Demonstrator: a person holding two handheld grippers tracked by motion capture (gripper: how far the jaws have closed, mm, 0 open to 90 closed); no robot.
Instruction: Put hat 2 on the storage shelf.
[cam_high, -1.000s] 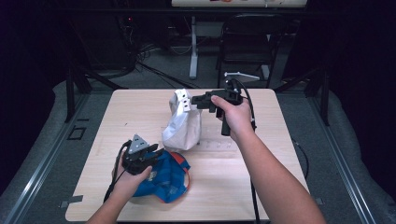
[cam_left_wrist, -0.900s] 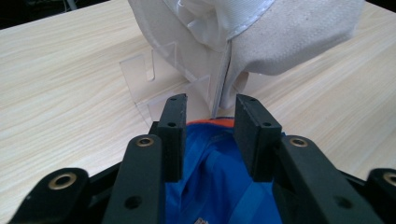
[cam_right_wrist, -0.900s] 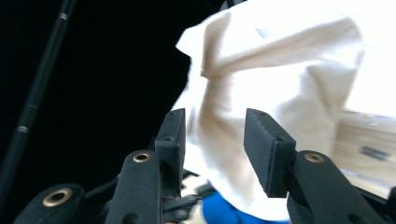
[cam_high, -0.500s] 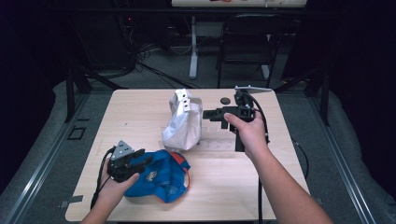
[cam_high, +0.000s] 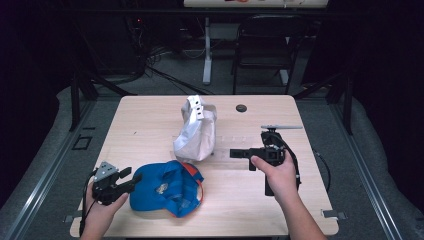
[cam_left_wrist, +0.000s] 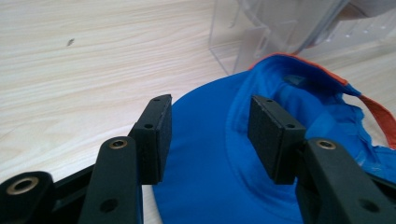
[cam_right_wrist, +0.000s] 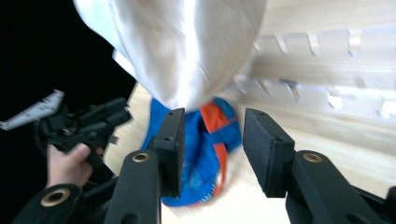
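A blue cap (cam_high: 167, 187) with an orange underside lies crown-down at the table's front left. My left gripper (cam_high: 134, 178) stands open at its left edge. In the left gripper view the pads (cam_left_wrist: 161, 130) straddle the blue brim (cam_left_wrist: 210, 158) without closing on it. A white cap (cam_high: 197, 130) sits on a clear plastic stand (cam_high: 220, 145) mid-table. My right gripper (cam_high: 234, 152) is open, pointing left at the stand from a short distance. In the right gripper view the open gripper (cam_right_wrist: 212, 116) faces the white cap (cam_right_wrist: 187, 46) and the blue cap (cam_right_wrist: 201, 140) beyond.
A small black disc (cam_high: 241, 107) lies near the far edge of the wooden table (cam_high: 150, 115). A dark chair (cam_high: 270, 40) and cables stand on the floor behind. The other hand with its gripper (cam_right_wrist: 88, 123) shows left in the right gripper view.
My left gripper has drawn back left and toward the front, off the blue cap's top. My right gripper has pulled away from the white cap toward the front right.
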